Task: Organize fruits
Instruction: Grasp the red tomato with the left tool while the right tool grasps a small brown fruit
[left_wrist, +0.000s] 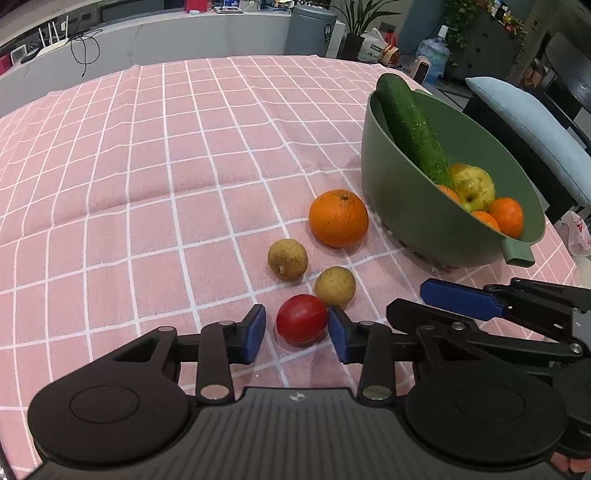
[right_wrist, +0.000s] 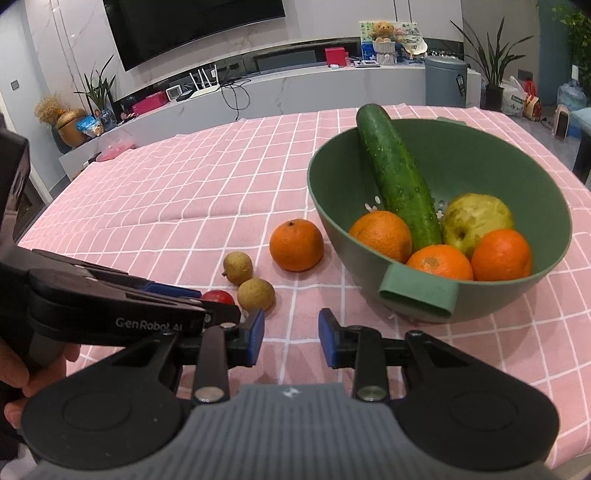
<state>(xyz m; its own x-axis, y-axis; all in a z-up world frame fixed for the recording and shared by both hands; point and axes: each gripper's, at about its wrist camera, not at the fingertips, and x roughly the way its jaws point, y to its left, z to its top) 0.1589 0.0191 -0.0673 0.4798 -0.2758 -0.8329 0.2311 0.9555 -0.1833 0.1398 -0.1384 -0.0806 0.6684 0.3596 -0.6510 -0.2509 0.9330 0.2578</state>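
Observation:
In the left wrist view a small red fruit lies on the pink checked cloth between the fingers of my left gripper. Its right pad touches the fruit and its left pad stands a little off it, so the gripper is open. Two small tan fruits and an orange lie just beyond. The green bowl holds a cucumber, a yellow-green fruit and oranges. My right gripper hovers open over bare cloth, beside the nearer tan fruit and short of the bowl's handle.
The left gripper crosses the right wrist view from the left, held by a hand. A chair with a blue cushion stands past the table's right edge. A low white counter and a grey bin lie beyond the far edge.

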